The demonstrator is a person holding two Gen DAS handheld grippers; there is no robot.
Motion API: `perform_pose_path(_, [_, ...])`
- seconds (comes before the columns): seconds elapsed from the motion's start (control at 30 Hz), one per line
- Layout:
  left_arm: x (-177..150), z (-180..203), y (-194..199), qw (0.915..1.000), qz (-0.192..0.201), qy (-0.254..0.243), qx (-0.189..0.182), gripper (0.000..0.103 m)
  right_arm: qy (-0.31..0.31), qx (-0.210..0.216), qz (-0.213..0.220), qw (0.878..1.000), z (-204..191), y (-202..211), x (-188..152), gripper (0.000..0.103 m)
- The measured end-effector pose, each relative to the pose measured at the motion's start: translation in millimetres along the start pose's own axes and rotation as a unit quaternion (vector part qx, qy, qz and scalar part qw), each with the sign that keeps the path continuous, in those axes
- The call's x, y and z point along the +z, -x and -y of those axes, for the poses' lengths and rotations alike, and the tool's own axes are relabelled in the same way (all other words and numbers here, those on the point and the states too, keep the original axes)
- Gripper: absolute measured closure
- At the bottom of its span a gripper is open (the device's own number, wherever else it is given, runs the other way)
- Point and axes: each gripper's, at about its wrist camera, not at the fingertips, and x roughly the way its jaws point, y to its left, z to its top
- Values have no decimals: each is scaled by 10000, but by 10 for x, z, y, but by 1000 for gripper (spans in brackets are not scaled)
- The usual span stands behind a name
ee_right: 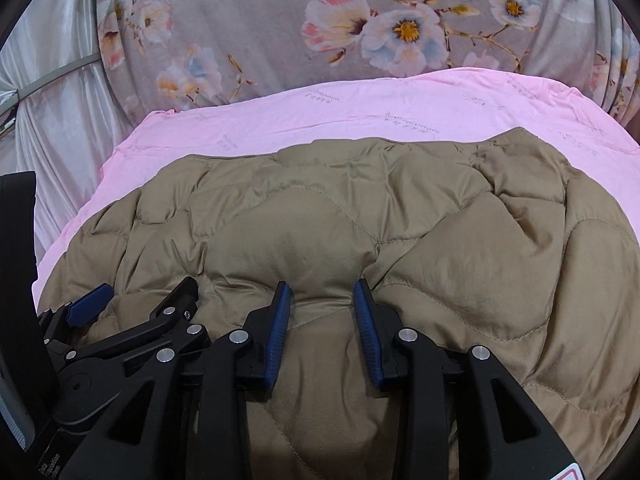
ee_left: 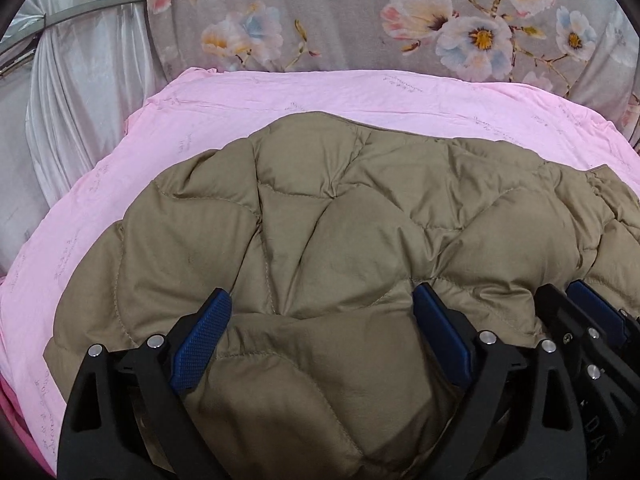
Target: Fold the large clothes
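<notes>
Left wrist view shows the left gripper (ee_left: 322, 320) wide open over the tan quilted jacket (ee_left: 320, 220) lying on the pink sheet (ee_left: 280, 92); the right gripper (ee_right: 322, 312), partly open, grips nothing, probably released after a fold.

The quilted jacket (ee_left: 320, 240) is lying spread on the sheet (ee_left: 120, 184), which is showing past it at 9, 12 and 3 o'clock. The floral cloth (ee_left: 352, 20) is standing behind the sheet at 12 o'clock, the curtain (ee_left: 80, 92) hanging at 10. Both grippers are sitting over the jacket's near part at 6 o'clock, the left gripper (ee_left: 322, 322) directly left of the right gripper (ee_right: 322, 308).
</notes>
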Motion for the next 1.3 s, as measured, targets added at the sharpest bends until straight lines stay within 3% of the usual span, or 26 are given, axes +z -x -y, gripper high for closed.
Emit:
perform_pose_path(0.67, [-2,53,-46,9999,-78,-38,142,13,-59,10,-118,9999,13,-69,19,70])
perform_pose_path(0.83, [2,-152,131,9991,-133,313,-262,13,-113,-36,-62,9999,8,24,32,70])
perform_pose_path(0.93, [-45,-578,447,9910,-174,1007,-864,13,-269,122,-18,9996,-52,315,5,69])
perform_pose_path(1.0, [-100,-926,613,9849,-220,1364,-1041,12,-122,229,-2,9997,-147,496,-34,69])
perform_pose_path(1.2, [-429,-1781,708,9709,-537,2206,-764,12,264,493,-293,9980,-390,671,-276,83])
perform_pose_path(1.3, [-560,-1902,556,9573,-843,2576,-1008,12,279,436,-402,9978,-429,577,-375,85])
